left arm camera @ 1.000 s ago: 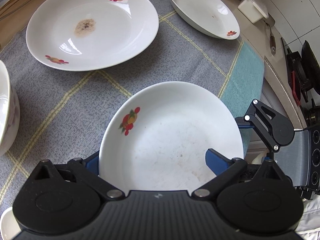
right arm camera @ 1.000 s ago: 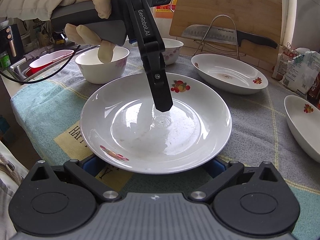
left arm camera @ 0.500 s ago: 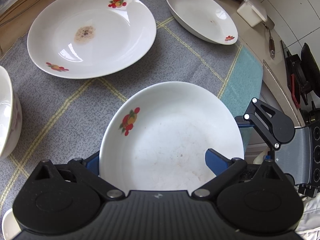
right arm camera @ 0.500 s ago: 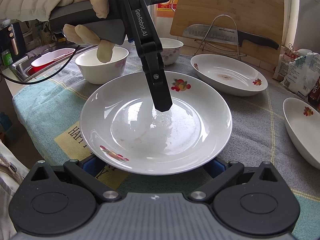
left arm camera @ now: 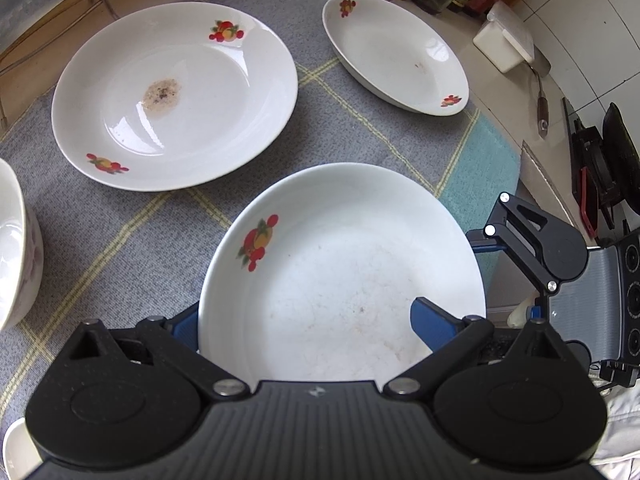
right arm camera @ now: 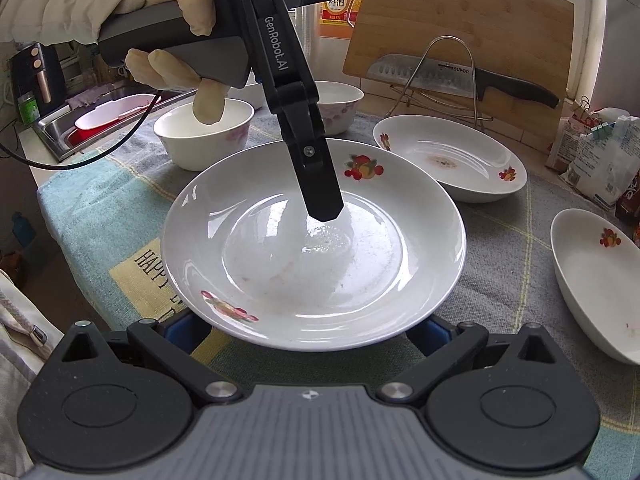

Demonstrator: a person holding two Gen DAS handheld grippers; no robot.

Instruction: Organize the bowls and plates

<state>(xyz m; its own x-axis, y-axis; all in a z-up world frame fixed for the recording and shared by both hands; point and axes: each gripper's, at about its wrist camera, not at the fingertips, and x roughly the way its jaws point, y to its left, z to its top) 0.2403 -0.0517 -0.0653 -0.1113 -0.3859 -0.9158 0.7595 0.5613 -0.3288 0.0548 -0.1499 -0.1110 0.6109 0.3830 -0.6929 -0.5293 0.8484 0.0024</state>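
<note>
Left claw [left arm camera: 320, 320] pinching rim of fruit-patterned plate [left arm camera: 340, 264], right claw [right arm camera: 308, 328] spread under that plate's edge, stained plate [left arm camera: 176, 92] beyond, on cloth-covered surface [left arm camera: 360, 140].

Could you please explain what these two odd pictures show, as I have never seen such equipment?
There is no robot here: a person carries two handheld two-finger grippers, each with a fisheye camera looking along its fingers. One picture is from the left gripper, the other from the right gripper. On the checked cloth lie a stained plate, a second plate and some bowls. The left gripper holds a plate, with one finger inside it. The right gripper's jaws stand apart under its near edge.
</note>
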